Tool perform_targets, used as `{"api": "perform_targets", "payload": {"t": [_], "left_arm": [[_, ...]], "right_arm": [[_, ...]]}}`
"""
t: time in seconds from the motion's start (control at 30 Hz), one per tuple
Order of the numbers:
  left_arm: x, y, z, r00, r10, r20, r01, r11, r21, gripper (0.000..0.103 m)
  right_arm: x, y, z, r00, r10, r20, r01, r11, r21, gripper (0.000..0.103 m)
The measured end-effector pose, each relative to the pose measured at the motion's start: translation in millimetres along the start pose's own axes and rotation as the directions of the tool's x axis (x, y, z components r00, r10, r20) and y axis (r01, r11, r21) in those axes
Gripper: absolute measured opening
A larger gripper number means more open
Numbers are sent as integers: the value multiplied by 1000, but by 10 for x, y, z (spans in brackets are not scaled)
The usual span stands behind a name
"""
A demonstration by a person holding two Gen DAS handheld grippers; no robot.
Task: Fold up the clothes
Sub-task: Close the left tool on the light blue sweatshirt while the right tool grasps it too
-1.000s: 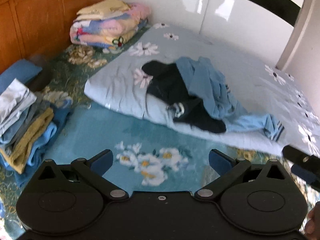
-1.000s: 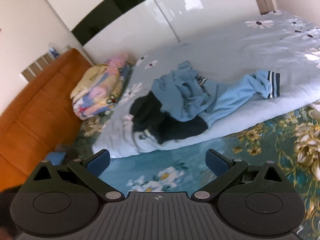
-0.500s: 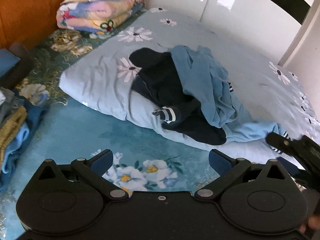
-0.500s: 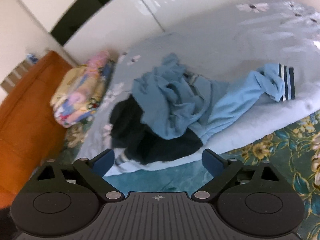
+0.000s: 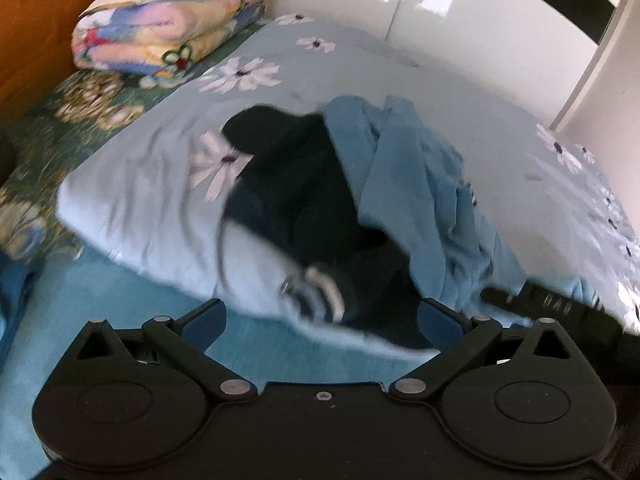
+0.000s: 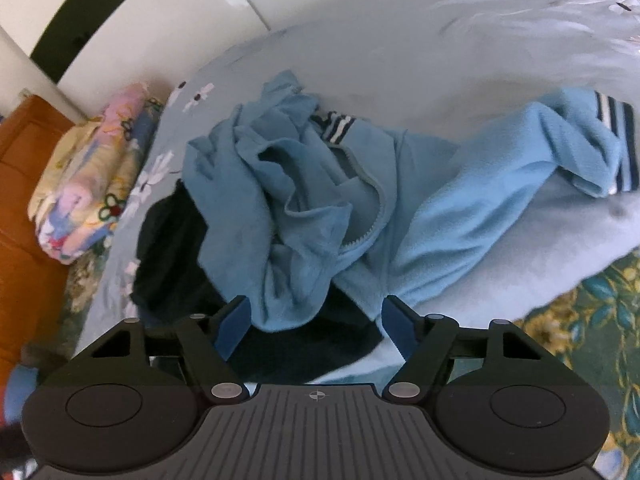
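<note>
A crumpled light blue fleece jacket point(image 6: 320, 200) with striped cuffs lies over a dark navy garment point(image 6: 168, 256) on a pale blue floral quilt point(image 6: 440, 48). Both show in the left wrist view, the jacket point(image 5: 404, 184) to the right of the navy garment point(image 5: 296, 196), whose striped cuff point(image 5: 320, 292) points at me. My left gripper point(image 5: 320, 324) is open, just in front of that cuff. My right gripper point(image 6: 316, 328) is open, its fingers either side of the jacket's lower edge. Its black tip point(image 5: 548, 308) shows at the right of the left wrist view.
A folded pastel blanket point(image 5: 168, 32) lies at the back left by the orange wooden headboard point(image 6: 24, 200). A teal floral sheet point(image 5: 120, 312) runs under the quilt's near edge. White glossy wardrobe doors point(image 5: 460, 20) stand behind the bed.
Both grippers have moved forward and closer to the clothes pile. The right gripper's fingers have narrowed somewhat and now flank the jacket's edge. The folded stack at the left has left the view.
</note>
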State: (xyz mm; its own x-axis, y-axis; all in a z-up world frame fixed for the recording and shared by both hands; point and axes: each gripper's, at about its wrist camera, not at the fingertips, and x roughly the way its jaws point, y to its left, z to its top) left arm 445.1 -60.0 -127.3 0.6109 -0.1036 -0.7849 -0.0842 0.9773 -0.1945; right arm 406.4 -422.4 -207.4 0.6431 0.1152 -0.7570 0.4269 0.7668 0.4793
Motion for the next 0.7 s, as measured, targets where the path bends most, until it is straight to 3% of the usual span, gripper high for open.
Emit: {"api": "perform_targets", "payload": {"t": [0.23, 0.37, 0.53, 0.63, 0.7], "left_arm": [[684, -159, 469, 999, -48, 3, 48, 998, 44, 101], [1108, -183, 664, 994, -92, -63, 92, 996, -1, 98], [1514, -248, 738, 972, -179, -152, 172, 983, -60, 91], [1700, -277, 735, 953, -230, -197, 216, 972, -91, 77], [1782, -292, 723, 944, -246, -218, 230, 968, -97, 58]], "right_arm": [[403, -3, 108, 1000, -20, -23, 20, 1000, -3, 61], [519, 14, 131, 1000, -14, -28, 14, 1000, -11, 55], [636, -23, 151, 999, -1, -40, 1, 1000, 12, 45], [687, -29, 155, 999, 9, -41, -8, 1000, 21, 42], [704, -37, 149, 999, 12, -36, -11, 1000, 28, 37]]}}
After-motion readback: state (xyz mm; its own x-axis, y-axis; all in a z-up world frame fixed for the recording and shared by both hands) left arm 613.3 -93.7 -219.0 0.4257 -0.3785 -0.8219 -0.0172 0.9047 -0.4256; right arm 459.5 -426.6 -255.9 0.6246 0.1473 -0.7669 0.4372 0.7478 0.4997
